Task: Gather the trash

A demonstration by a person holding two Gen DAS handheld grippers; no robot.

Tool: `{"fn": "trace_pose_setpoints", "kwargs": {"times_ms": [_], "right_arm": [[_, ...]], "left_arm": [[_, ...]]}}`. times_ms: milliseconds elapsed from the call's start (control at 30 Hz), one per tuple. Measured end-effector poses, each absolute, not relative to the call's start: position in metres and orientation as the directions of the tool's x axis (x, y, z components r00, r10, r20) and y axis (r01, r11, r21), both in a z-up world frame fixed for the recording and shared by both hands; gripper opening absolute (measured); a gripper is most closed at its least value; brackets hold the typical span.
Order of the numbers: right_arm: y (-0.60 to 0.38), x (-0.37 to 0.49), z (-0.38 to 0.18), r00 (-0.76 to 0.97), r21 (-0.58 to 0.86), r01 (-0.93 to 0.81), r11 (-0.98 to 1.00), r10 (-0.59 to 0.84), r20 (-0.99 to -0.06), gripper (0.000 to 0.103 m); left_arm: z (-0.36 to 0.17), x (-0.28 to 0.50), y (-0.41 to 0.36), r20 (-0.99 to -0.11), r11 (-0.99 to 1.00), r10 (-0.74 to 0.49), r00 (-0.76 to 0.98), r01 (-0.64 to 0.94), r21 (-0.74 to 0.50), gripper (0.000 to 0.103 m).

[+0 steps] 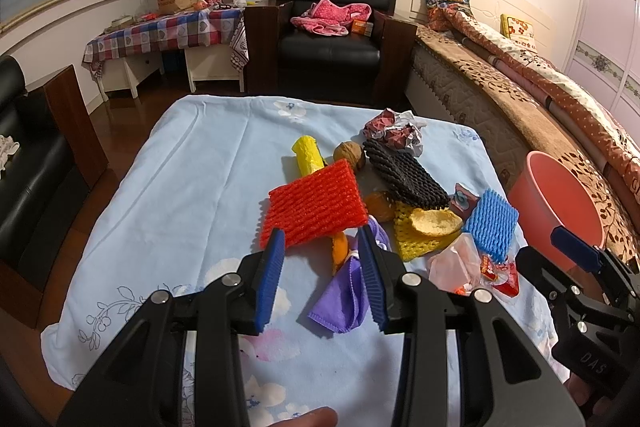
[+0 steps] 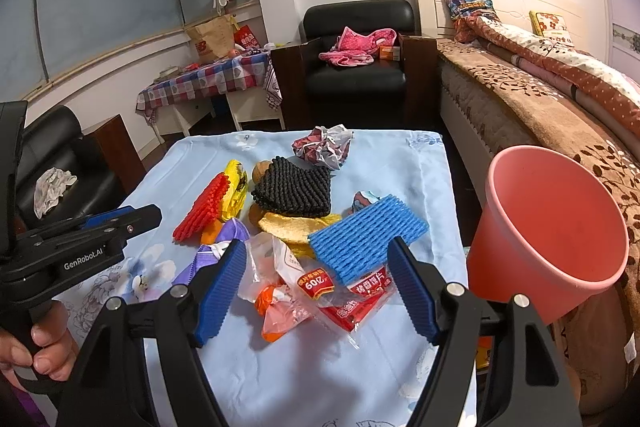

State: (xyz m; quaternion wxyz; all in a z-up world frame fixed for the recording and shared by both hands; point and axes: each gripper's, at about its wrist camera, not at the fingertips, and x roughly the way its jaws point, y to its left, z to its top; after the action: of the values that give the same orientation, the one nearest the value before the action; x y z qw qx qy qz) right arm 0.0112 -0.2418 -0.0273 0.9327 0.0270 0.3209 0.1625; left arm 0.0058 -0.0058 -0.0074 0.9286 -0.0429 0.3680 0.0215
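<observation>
Both sets of tongs hovered low over the blue-sheeted tabletop [image 1: 192,167], each spread wide and gripping nothing. Left tongs [image 1: 320,275] straddled a purple cloth scrap [image 1: 348,291], with one orange peel strip [image 1: 340,251] and one red foam net [image 1: 316,205] just ahead. Right tongs [image 2: 316,291] framed two clear wrappers, one orange-tinted [image 2: 276,291], one red-printed [image 2: 348,303], with one blue foam net [image 2: 364,241] touching the latter. Beyond lay one black foam net [image 2: 296,189], one yellow foam net [image 1: 416,239] under a curled pale peel [image 1: 434,223], one yellow roll [image 1: 308,157], one walnut [image 1: 350,155] and one crumpled paper ball [image 1: 396,131]. Four foam nets in all. One pink bucket [image 2: 552,231] stood tilted off the tabletop's right edge, beside the bed [image 2: 540,107].
</observation>
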Motion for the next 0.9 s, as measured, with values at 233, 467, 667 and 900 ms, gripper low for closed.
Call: {"fn": "trace_pose_setpoints", "kwargs": {"times_ms": [233, 467, 667, 900], "right_arm": [[-0.242, 0.01, -0.027, 0.738, 0.151, -0.29, 0.945, 0.322, -0.593, 0.07], [-0.245, 0.011, -0.028, 0.735, 0.155, -0.282, 0.947, 0.317, -0.6, 0.068], [-0.249, 0.011, -0.03, 0.732, 0.152, -0.275, 0.949, 0.309, -0.606, 0.068], [-0.255, 0.012, -0.034, 0.72, 0.157, -0.272, 0.949, 0.309, -0.622, 0.064]], "left_arm": [[-0.007, 0.006, -0.006, -0.686, 0.995, 0.007, 0.728, -0.071, -0.064, 0.038], [-0.009, 0.005, -0.007, -0.69, 0.995, -0.002, 0.724, -0.066, -0.073, 0.038], [-0.013, -0.002, 0.0, -0.694, 0.996, -0.02, 0.72, -0.049, -0.08, 0.038], [-0.017, -0.01, 0.016, -0.703, 0.994, -0.07, 0.707, -0.012, -0.111, 0.038]]}}
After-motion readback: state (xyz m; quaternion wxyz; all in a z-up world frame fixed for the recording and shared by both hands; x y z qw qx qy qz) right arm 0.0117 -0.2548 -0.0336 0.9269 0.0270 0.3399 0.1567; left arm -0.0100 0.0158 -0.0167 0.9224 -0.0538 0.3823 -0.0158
